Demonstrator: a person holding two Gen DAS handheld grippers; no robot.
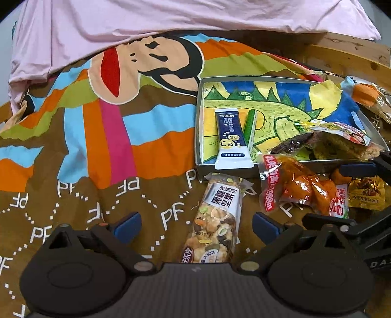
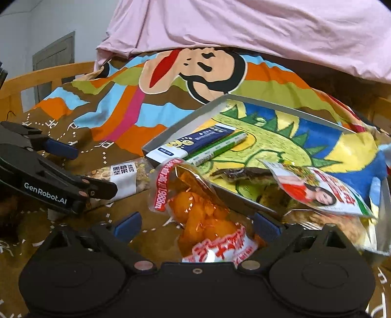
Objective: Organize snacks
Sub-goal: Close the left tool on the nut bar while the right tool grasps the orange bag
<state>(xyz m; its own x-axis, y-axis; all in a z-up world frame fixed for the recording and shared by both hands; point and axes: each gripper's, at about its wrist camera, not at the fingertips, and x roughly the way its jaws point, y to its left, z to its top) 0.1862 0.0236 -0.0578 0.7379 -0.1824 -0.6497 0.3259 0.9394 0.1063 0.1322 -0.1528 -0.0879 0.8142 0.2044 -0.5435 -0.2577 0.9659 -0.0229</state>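
Currently, left tool (image 1: pixel 196 226): fingers apart, holding nothing; the nut bar (image 1: pixel 215 220) lies between them on the bedspread (image 1: pixel 97 146), just near of the tray (image 1: pixel 199 122).
Right tool (image 2: pixel 196 226): fingers apart, empty; the orange snack bag (image 2: pixel 200 215) lies between them, its far end leaning on the near edge of the tray.
Already in the tray: a dark blue sachet (image 1: pixel 232 139) and a thin green stick (image 1: pixel 250 127) at the left side, and a crumpled bag with a woman's picture (image 2: pixel 325 193) at the right.
Risk, orange bag: its film looks slippery and loose, so I think the fingers may catch only a fold and the bag may slide out.
Risk, tray: it sits on soft cloth and seems tilted; a push against its near edge could shift it or spill the sachet.
Risk, both tools: they stand near each other, so lifting together may bring a collision.
Around: a yellow packet (image 1: pixel 366 193) to the right, a pink sheet (image 1: pixel 171 22) at the far side, and a wooden bed frame (image 1: pixel 347 56).
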